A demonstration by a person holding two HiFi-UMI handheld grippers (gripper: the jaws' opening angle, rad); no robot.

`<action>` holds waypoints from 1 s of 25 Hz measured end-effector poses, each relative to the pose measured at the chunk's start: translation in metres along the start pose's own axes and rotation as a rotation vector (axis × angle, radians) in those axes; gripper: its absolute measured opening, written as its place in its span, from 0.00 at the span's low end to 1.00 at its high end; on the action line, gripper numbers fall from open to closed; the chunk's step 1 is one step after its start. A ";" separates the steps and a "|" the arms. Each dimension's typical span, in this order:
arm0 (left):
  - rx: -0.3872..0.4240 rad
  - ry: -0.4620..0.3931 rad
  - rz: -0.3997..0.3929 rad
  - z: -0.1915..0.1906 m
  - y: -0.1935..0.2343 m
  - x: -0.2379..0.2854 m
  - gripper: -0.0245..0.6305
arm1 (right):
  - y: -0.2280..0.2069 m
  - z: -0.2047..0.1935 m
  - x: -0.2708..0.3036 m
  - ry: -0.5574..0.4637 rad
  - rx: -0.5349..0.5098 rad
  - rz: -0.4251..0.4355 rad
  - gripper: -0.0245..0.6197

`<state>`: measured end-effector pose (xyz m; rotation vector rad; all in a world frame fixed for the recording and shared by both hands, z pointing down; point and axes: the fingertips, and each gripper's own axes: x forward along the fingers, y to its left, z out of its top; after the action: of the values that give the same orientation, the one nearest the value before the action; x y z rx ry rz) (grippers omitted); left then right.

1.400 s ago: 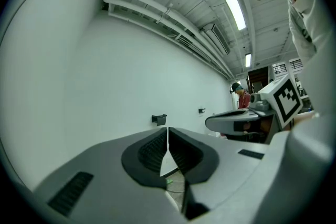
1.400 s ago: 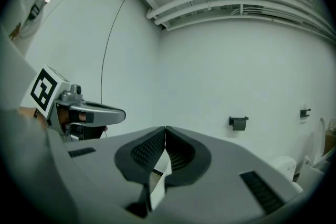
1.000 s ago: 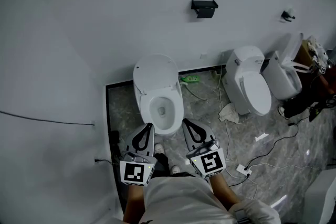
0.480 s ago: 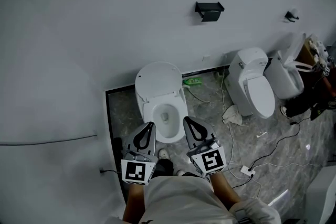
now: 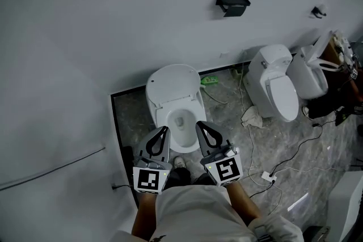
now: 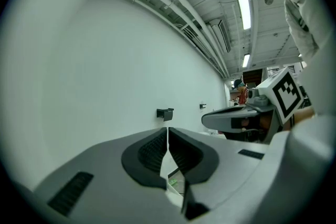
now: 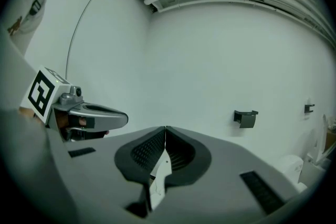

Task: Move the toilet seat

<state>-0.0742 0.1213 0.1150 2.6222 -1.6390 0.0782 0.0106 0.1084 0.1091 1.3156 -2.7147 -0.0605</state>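
Centre frame, the toilet seat [image 5: 161,115] has its near edge hidden behind the left gripper [image 5: 164,128] and right gripper [image 5: 199,123], both closed and empty.

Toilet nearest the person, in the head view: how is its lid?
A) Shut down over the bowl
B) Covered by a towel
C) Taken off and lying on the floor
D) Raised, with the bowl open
D: the head view shows the lid standing up at the back, with the open bowl in plain sight in front of it.

Three toilets [image 5: 170,88] [image 5: 279,93] [image 5: 309,81], two grippers [image 5: 164,130] [image 5: 199,124]
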 end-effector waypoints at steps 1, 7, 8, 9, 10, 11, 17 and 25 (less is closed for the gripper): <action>-0.004 0.003 -0.003 -0.003 0.005 0.004 0.08 | 0.000 -0.002 0.006 0.003 -0.003 -0.002 0.07; 0.000 0.042 -0.017 -0.033 0.022 0.023 0.08 | -0.009 -0.025 0.027 0.046 -0.004 -0.018 0.07; 0.007 0.052 -0.019 -0.040 0.024 0.026 0.08 | -0.011 -0.030 0.029 0.050 0.001 -0.022 0.07; 0.012 0.061 -0.020 -0.046 0.025 0.030 0.08 | -0.013 -0.035 0.031 0.056 0.006 -0.026 0.07; 0.009 0.067 -0.017 -0.052 0.026 0.033 0.08 | -0.015 -0.041 0.033 0.063 0.011 -0.029 0.07; -0.003 0.070 -0.011 -0.056 0.026 0.036 0.08 | -0.016 -0.047 0.034 0.071 0.014 -0.029 0.07; -0.061 0.072 0.022 -0.084 0.033 0.055 0.08 | -0.026 -0.088 0.048 0.123 0.037 -0.026 0.07; -0.115 0.146 0.054 -0.151 0.042 0.075 0.08 | -0.033 -0.156 0.068 0.207 0.039 -0.010 0.07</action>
<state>-0.0820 0.0457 0.2712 2.4267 -1.6156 0.1673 0.0151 0.0372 0.2668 1.2678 -2.5480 0.1216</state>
